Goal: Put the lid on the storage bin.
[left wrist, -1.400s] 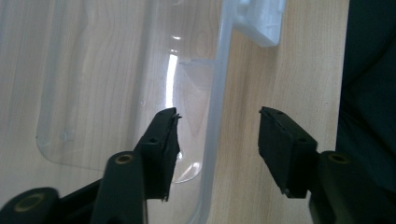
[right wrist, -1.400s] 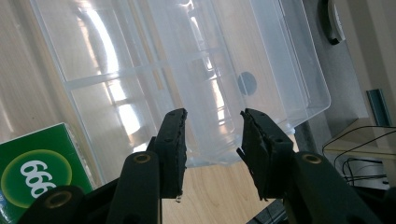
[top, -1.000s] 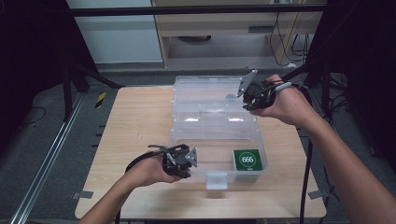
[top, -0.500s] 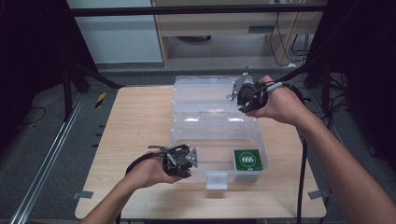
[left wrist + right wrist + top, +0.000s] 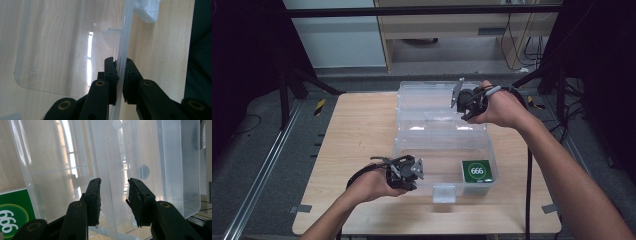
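Clear box [image 5: 444, 150], long axis left-right across table, left tongs [image 5: 121, 75] clamping its front rim, right tongs [image 5: 113, 195] parted over lid [image 5: 432, 95].

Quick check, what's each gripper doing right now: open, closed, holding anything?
Left gripper: shut on the front wall of the clear plastic box.
Right gripper: open, jaws astride the box lid, not clamped.

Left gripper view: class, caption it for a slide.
Left gripper pinches the clear box's wall on the wooden table.
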Action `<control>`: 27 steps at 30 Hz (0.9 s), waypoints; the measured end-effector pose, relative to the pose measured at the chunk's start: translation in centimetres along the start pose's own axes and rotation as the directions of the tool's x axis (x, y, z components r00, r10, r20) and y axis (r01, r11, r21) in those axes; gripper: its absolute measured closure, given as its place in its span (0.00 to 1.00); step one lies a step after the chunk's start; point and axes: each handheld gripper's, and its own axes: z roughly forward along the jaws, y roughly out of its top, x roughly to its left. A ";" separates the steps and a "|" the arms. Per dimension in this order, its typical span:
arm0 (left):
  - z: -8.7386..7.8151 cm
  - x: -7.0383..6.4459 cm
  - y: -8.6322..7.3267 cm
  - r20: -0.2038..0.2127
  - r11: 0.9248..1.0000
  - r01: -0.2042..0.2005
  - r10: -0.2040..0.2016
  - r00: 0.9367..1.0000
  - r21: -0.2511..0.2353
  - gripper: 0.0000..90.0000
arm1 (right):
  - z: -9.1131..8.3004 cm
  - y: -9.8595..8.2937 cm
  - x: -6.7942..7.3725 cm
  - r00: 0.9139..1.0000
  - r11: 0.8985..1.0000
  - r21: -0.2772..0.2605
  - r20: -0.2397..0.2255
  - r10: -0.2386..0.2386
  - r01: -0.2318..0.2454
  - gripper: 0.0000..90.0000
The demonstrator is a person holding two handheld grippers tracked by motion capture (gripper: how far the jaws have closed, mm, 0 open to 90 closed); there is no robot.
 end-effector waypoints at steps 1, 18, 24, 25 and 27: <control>0.0 0.0 0.0 -0.001 1.000 0.003 -0.003 1.000 -0.002 0.92 | 0.3 0.1 0.0 1.000 1.000 0.004 -0.008 -0.011 0.011 0.72; 0.0 -0.6 -0.2 -0.049 0.999 0.040 -0.041 0.998 -0.017 0.91 | 1.0 0.8 0.6 0.995 0.997 0.021 -0.066 -0.078 0.079 0.95; 0.1 -0.8 -0.2 -0.067 0.998 0.060 -0.062 0.996 -0.028 0.91 | 0.4 0.9 1.1 0.994 0.996 0.012 -0.076 -0.082 0.083 0.97; 0.1 -0.7 -0.2 -0.065 0.998 0.061 -0.063 0.996 -0.030 0.91 | 0.3 1.0 1.2 0.993 0.996 0.012 -0.079 -0.089 0.090 0.97; 0.1 -0.8 -0.1 -0.087 0.999 0.032 -0.034 0.996 -0.019 0.91 | -0.1 1.1 1.5 0.993 0.995 0.013 -0.076 -0.093 0.094 0.97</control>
